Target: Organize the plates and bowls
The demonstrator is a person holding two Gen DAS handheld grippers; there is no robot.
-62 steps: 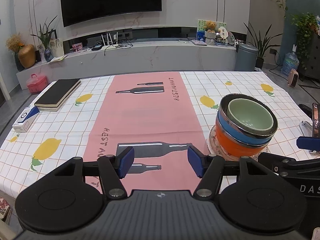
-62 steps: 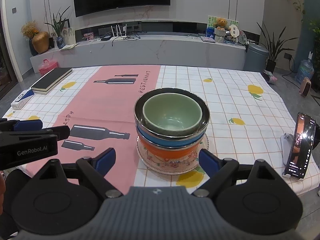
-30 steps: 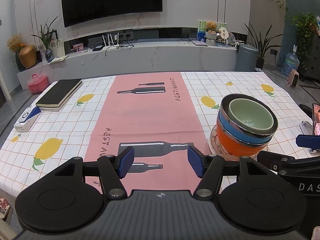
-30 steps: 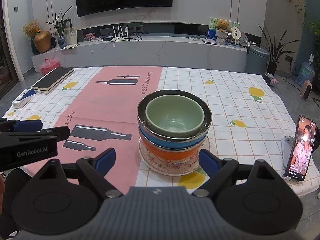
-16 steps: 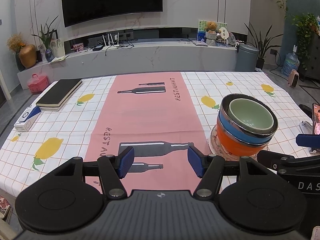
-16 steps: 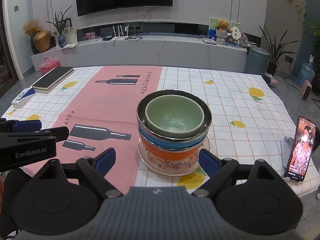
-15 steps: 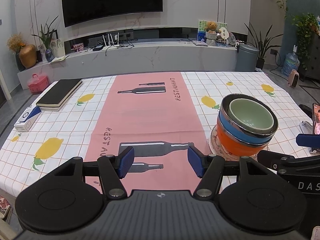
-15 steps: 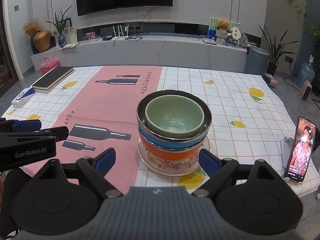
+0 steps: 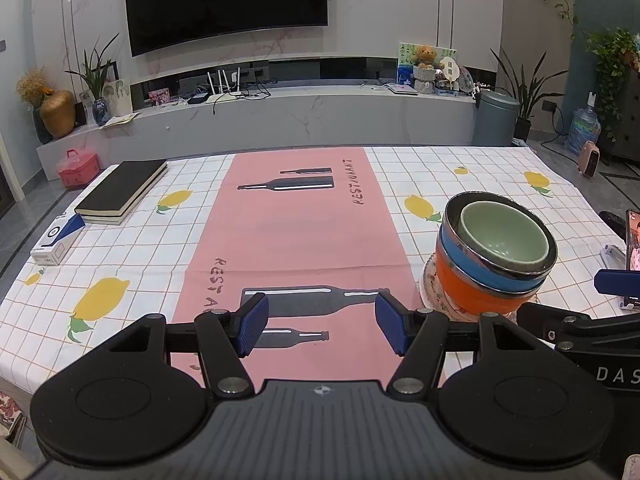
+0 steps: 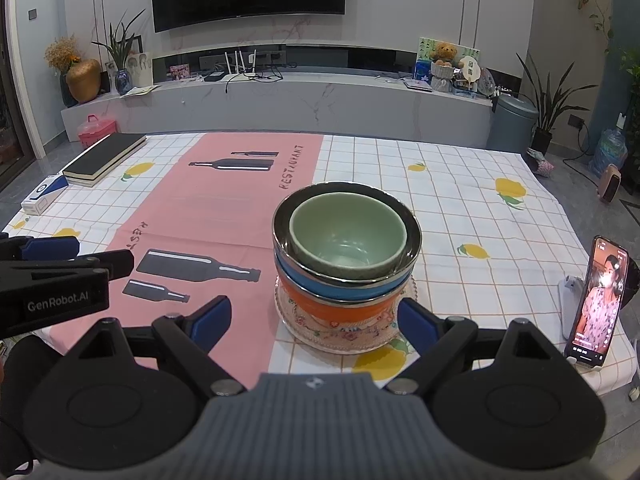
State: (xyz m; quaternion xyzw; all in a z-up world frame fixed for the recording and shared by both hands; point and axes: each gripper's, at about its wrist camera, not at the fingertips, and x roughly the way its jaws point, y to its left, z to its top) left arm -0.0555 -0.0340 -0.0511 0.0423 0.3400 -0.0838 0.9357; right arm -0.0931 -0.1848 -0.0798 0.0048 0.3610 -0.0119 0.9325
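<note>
The blue-padded fingers (image 10: 212,318) of the right gripper (image 10: 314,320) are spread wide and nothing is held between them; the same is seen of the left gripper (image 9: 320,326), whose pads stand apart over bare cloth at the lower centre of its view. In the right wrist view a nested stack is seen at the centre of the frame: a pale green ceramic bowl (image 10: 347,240) is set inside a steel-rimmed blue bowl (image 10: 344,286), which is set in an orange bowl (image 10: 340,312), all carried on a patterned glass plate (image 10: 344,334). The stack rests on the lemon-print checked tablecloth (image 10: 460,196), just beyond the right gripper's fingertips. No other dishes are seen on the table. The task is judged to be essentially finished, since every visible bowl is already nested on the plate; whether anything is left cannot be told from these views.
</note>
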